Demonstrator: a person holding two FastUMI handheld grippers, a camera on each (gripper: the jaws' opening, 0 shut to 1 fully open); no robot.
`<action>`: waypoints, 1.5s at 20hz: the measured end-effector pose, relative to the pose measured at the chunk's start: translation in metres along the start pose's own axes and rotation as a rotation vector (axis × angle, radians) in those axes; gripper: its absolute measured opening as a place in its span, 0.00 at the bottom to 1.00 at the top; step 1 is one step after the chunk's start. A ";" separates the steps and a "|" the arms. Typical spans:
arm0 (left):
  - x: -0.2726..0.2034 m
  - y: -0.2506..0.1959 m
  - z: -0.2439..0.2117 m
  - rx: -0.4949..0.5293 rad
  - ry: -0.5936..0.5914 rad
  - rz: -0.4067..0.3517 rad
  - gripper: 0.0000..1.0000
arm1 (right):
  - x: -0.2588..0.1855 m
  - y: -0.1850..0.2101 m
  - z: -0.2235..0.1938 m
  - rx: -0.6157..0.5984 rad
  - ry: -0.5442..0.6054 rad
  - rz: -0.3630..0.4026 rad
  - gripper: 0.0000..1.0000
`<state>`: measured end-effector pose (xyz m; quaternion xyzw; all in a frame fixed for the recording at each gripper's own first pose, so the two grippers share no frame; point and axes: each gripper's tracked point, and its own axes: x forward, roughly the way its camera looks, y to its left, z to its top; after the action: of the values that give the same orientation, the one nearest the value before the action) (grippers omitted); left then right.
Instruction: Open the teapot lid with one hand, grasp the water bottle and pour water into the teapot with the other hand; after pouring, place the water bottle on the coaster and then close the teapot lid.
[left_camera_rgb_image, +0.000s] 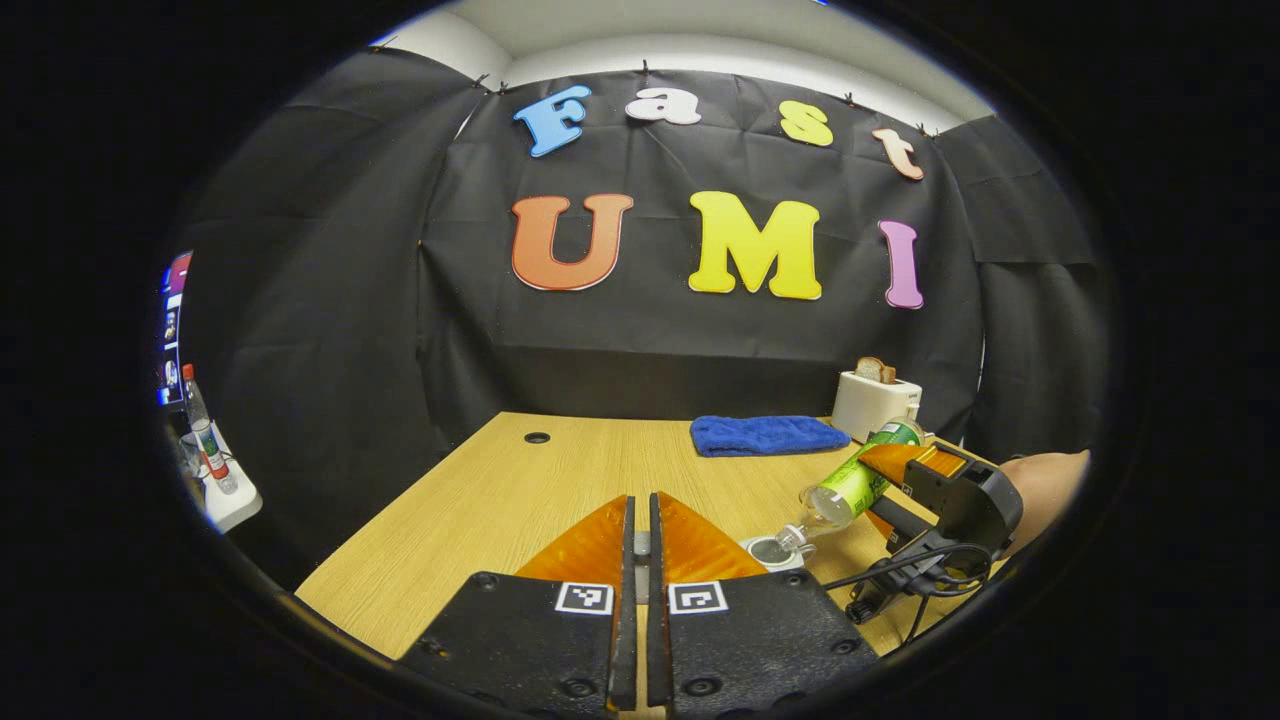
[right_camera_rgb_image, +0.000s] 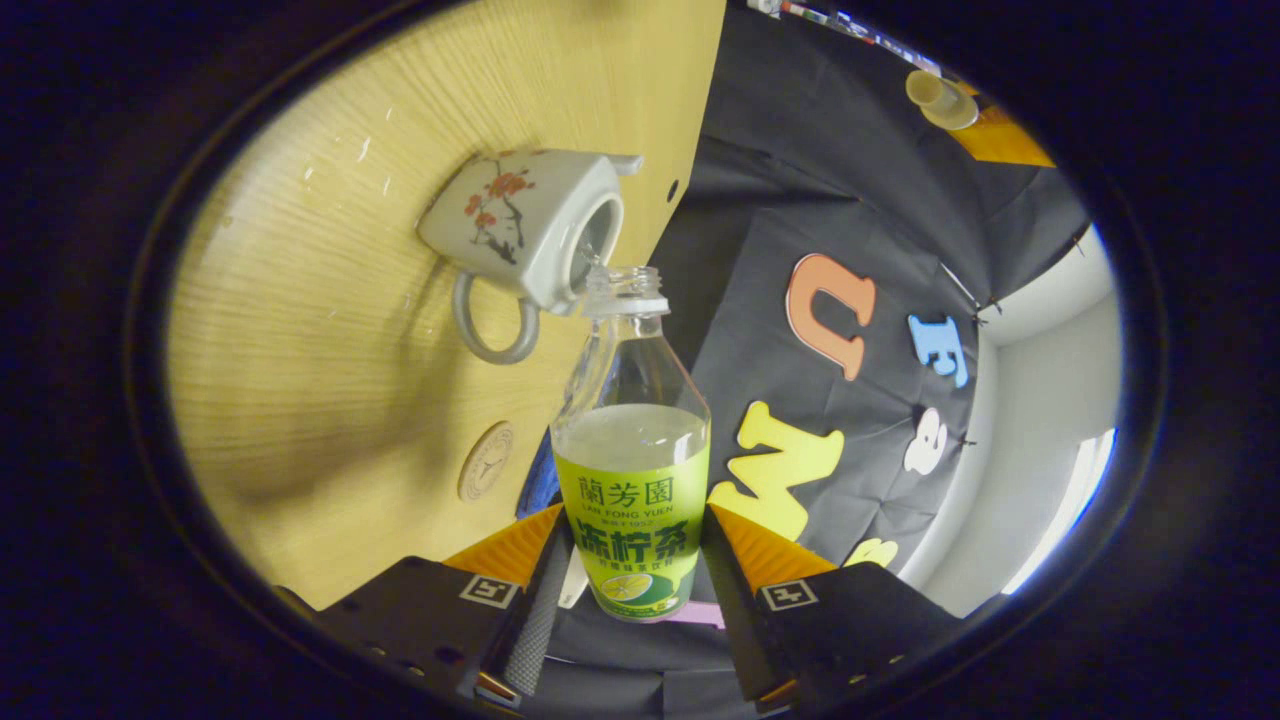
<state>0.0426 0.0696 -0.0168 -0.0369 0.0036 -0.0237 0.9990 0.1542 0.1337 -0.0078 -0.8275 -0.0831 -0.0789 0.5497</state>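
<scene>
In the right gripper view my right gripper (right_camera_rgb_image: 632, 560) is shut on a clear water bottle (right_camera_rgb_image: 630, 450) with a green label, about half full. The bottle is tipped, its uncapped mouth at the lidless opening of the white flowered teapot (right_camera_rgb_image: 520, 225). A round coaster (right_camera_rgb_image: 486, 461) lies on the table near the teapot. The left gripper view shows the same bottle (left_camera_rgb_image: 850, 485) slanting down to the teapot (left_camera_rgb_image: 770, 552), held by the right gripper (left_camera_rgb_image: 890, 470). My left gripper (left_camera_rgb_image: 640, 500) is shut left of the teapot; a small pale piece, apparently the lid, sits in the narrow gap, mostly hidden.
A folded blue towel (left_camera_rgb_image: 765, 435) and a white toaster (left_camera_rgb_image: 876, 400) holding bread sit at the table's far right. The wooden table (left_camera_rgb_image: 480, 500) has a cable hole (left_camera_rgb_image: 537, 437). A hand (left_camera_rgb_image: 1045, 485) holds the right gripper, cables trailing below. Bottles stand on a side shelf (left_camera_rgb_image: 205, 440).
</scene>
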 end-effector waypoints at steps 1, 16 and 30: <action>0.000 -0.002 0.001 0.001 -0.002 -0.003 0.06 | 0.002 0.002 -0.001 -0.001 0.008 0.000 0.72; 0.000 0.005 -0.002 0.019 0.009 0.023 0.06 | -0.004 -0.028 0.007 -0.116 -0.017 -0.121 0.72; 0.004 0.007 -0.008 0.027 0.026 0.031 0.06 | -0.011 -0.039 0.009 -0.169 -0.027 -0.190 0.72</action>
<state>0.0465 0.0758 -0.0253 -0.0231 0.0171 -0.0089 0.9995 0.1350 0.1561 0.0214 -0.8602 -0.1616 -0.1263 0.4670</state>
